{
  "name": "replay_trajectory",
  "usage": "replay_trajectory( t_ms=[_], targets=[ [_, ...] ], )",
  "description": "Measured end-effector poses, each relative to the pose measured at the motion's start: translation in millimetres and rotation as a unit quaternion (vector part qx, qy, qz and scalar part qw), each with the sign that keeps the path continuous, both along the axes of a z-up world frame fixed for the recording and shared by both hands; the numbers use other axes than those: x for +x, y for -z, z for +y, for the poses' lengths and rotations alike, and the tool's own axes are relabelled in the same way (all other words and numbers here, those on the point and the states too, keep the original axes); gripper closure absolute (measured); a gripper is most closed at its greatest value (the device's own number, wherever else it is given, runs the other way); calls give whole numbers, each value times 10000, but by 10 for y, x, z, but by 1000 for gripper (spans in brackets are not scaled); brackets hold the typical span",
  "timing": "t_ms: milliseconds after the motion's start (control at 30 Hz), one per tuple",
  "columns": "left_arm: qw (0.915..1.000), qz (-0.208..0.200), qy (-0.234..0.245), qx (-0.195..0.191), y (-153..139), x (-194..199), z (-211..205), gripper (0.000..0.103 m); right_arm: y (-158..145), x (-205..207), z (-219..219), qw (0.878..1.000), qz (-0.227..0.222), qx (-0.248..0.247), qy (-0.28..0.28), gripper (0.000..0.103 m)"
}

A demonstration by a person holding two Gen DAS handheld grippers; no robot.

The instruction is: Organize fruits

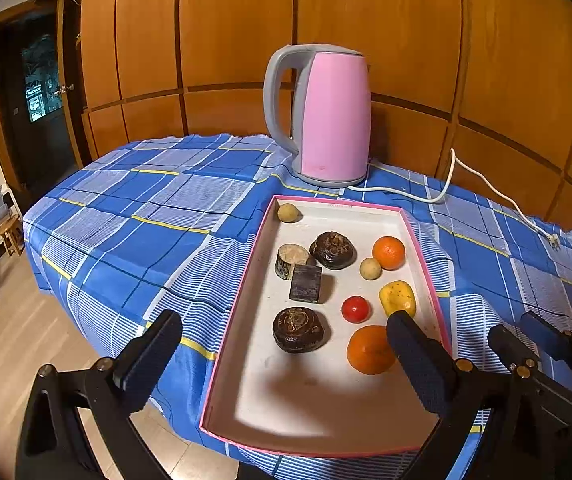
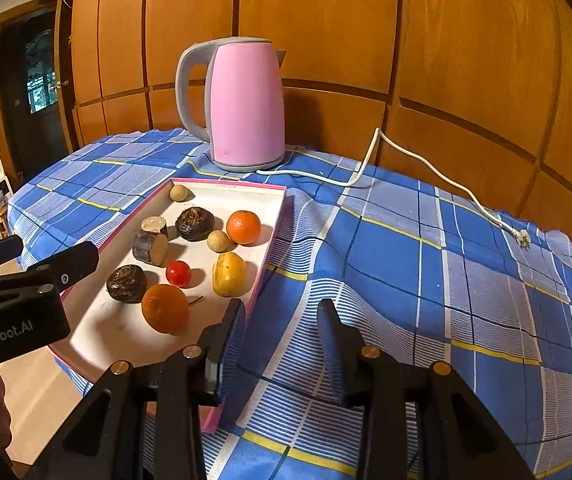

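Pink-rimmed tray (image 1: 422,236) is the landmark: left tongs (image 1: 281,334) gape wide over its near end, empty. Fruits (image 1: 388,253) sit inside it; right tongs (image 2: 281,322) straddle its right wall, slightly open, gripping nothing.

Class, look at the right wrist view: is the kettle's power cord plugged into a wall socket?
No: the white power cord trails from the pink kettle across the blue checked tablecloth, and its plug lies loose on the cloth.

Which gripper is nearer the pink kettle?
Hard to call. The pink kettle stands beyond the tray's far end; the left gripper hovers over the tray, the right gripper over the cloth beside it.
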State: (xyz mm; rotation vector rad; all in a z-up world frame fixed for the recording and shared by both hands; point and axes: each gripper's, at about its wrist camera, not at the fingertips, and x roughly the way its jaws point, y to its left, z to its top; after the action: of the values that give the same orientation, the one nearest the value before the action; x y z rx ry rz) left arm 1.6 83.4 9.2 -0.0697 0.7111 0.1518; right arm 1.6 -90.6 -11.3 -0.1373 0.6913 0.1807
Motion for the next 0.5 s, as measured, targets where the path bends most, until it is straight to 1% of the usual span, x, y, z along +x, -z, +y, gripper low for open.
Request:
replay_trajectory(
  t_ms=[500],
  targets=[
    [10000, -42, 1, -68, -21, 0, 8, 0, -16, -13, 22, 10000, -50, -35, -19, 65]
  ],
)
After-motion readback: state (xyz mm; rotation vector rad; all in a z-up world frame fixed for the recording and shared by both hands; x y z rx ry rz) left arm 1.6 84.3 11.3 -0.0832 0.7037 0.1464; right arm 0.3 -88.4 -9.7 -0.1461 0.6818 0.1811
